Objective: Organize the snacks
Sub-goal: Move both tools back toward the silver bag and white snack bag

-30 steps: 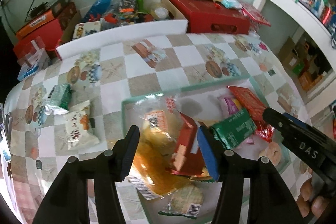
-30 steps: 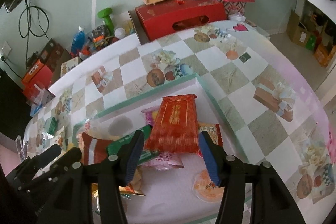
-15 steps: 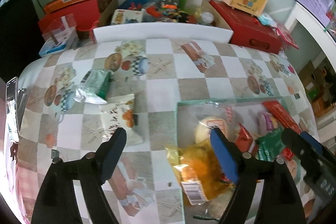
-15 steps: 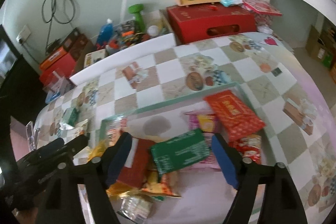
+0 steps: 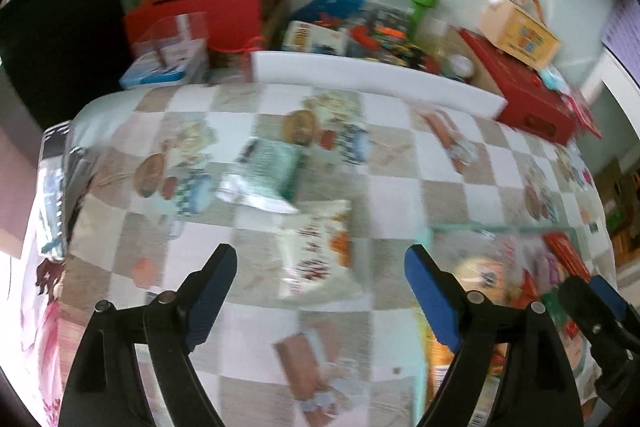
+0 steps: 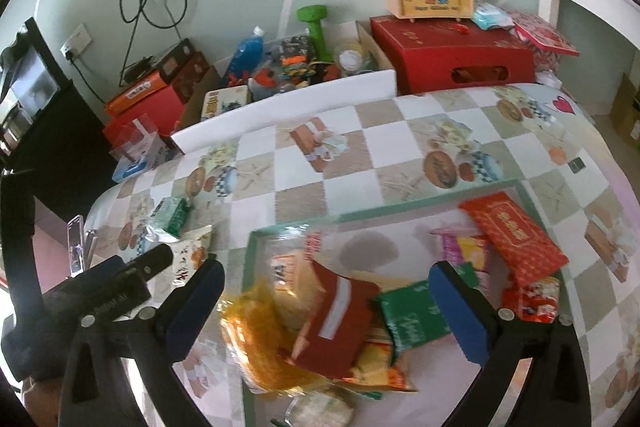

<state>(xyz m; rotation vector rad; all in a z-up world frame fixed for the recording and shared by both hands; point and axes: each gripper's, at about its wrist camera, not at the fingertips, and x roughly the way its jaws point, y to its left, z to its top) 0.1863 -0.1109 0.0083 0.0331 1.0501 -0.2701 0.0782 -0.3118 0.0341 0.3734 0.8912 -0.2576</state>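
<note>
Hovering with jaws just opened wide and empty, the left gripper (image 5: 316, 291) frames the white printed snack pouch (image 5: 318, 251) on the checkered surface (image 5: 400, 195), long axis pointing away. The right gripper (image 6: 326, 301), equally wide and empty, hangs over the green-rimmed tray (image 6: 250, 267), farther off.

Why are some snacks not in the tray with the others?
Two packets look left out: a green packet and a white packet lie on the checked tablecloth, outside the green-rimmed tray where the rest are piled. Neither gripper holds anything.

Checkered table (image 6: 352, 183) carries tray (image 6: 251, 267) and two snack packets (image 5: 316, 251).
</note>
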